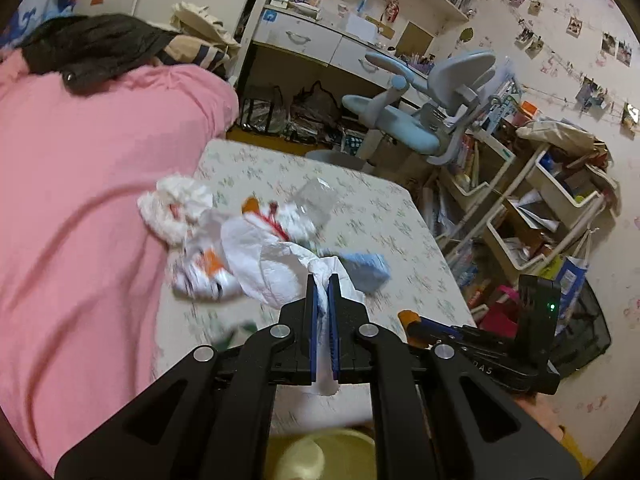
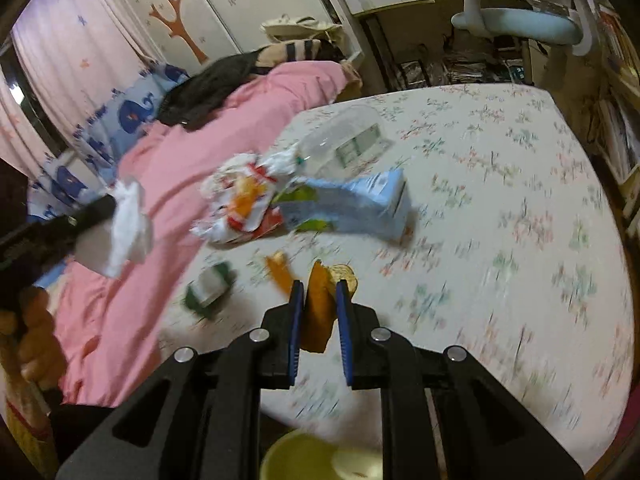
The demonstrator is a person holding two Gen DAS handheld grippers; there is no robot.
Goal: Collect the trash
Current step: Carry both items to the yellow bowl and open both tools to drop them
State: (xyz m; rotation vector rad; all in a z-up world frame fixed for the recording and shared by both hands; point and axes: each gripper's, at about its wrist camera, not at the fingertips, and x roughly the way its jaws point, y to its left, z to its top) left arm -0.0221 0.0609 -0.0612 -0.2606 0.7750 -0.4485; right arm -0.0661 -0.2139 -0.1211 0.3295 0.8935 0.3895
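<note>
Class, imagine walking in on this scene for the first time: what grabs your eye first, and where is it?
The big pink quilt fills the bed's left side. Beside it, a heap of trash with a blue carton lies on the floral sheet. Up close, the left tool pinches a white tissue, and the right tool an orange peel.

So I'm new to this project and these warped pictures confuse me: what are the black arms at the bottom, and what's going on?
Those are two hand-held grippers, each carrying a wide-angle camera looking along its fingers. One picture comes from the left hand-held gripper, shut on a crumpled white tissue. The other comes from the right hand-held gripper, shut on an orange peel piece. On the floral bedsheet lie a light blue carton, a clear plastic container, a crumpled white-and-orange wrapper and a small green-and-white packet. A pale yellow bin sits below.
</note>
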